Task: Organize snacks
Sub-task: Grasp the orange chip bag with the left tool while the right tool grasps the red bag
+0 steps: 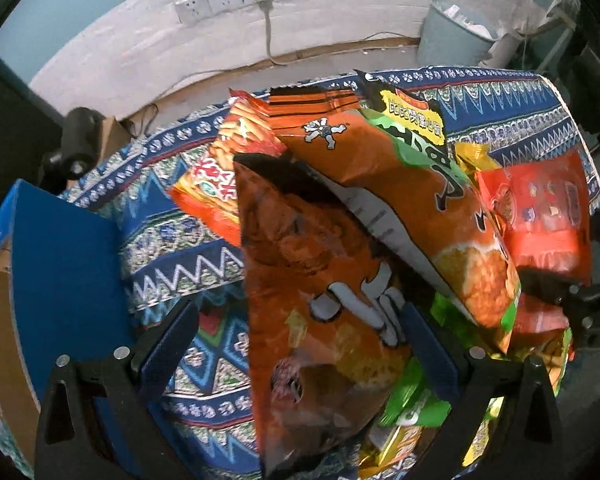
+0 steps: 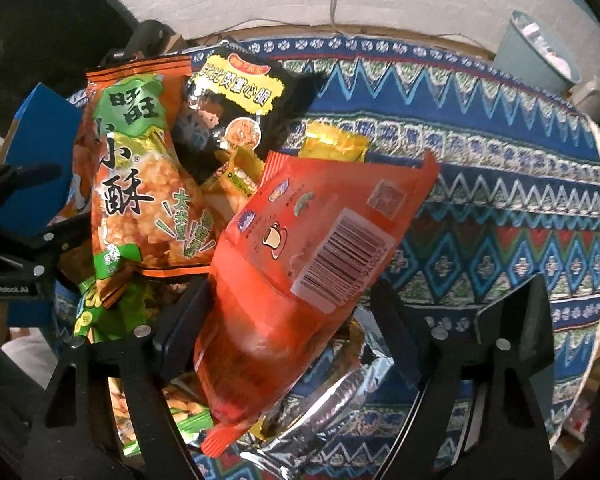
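Note:
A heap of snack bags lies on the patterned tablecloth. My left gripper points down over an orange-brown bag; its jaws stand open, the left pad clear of the bag. On top of that bag rests an orange-and-green rice cracker bag. My right gripper straddles a red bag with a barcode; the left pad touches it, a gap shows at the right pad. A black bag with a yellow label lies behind.
A blue cardboard box stands open at the left of the heap. A silver bag lies under the red one, a yellow packet behind it. The cloth is bare to the right. A waste bin stands on the floor beyond.

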`<state>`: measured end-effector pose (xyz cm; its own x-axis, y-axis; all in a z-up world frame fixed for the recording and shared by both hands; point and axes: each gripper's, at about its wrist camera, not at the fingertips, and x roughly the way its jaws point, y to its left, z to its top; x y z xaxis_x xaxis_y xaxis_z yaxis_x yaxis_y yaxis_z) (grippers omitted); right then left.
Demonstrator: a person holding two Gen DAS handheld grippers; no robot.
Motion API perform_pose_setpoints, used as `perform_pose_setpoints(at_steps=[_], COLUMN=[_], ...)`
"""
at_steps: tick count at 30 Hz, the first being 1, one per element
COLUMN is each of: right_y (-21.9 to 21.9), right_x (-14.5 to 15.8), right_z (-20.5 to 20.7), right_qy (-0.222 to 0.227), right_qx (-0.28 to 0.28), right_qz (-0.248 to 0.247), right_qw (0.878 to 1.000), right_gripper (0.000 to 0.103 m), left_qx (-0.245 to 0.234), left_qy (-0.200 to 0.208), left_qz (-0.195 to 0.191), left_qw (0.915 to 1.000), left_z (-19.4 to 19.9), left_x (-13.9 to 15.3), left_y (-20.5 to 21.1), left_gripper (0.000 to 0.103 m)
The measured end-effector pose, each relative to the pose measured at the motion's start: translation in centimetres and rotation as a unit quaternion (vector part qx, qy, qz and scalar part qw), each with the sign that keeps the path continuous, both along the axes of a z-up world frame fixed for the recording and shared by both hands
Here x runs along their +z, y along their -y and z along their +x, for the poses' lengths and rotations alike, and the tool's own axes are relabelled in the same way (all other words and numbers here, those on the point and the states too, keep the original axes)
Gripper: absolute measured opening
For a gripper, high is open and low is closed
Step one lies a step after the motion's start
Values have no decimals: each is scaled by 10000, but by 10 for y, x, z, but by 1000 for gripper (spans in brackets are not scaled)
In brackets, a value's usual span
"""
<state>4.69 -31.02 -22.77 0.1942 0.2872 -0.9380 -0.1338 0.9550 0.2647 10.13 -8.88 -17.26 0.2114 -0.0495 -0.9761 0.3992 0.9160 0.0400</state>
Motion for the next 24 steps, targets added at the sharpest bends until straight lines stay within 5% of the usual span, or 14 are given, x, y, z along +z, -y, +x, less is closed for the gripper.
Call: perform_pose_setpoints(at_steps=[6, 8, 12, 17, 24], right_y=[-6, -7, -5, -5, 0], right_x=[3, 7, 14, 24, 42], right_z=[-1, -2, -2, -6, -16], right_qy=[141, 209, 293, 516, 793], right_qx=[163, 211, 231, 325, 313], right_qz=[250, 228, 53, -259, -557], right_qw=[9995, 9993, 9993, 9978, 9948], right_gripper=[42, 38, 35, 35, 34], left_qx=[-142, -221, -400, -496, -373], left_qy=[-147, -203, -24, 174, 262], left_qz=[-49, -16, 74, 151, 146], left_qw=[9998, 9995, 9992, 9985, 9989], left_z=[5, 4, -2, -8, -21], left_x=[-12, -19, -20, -9, -2], left_y=[7, 8, 10, 3, -6], left_gripper=[100, 79, 71, 47, 42])
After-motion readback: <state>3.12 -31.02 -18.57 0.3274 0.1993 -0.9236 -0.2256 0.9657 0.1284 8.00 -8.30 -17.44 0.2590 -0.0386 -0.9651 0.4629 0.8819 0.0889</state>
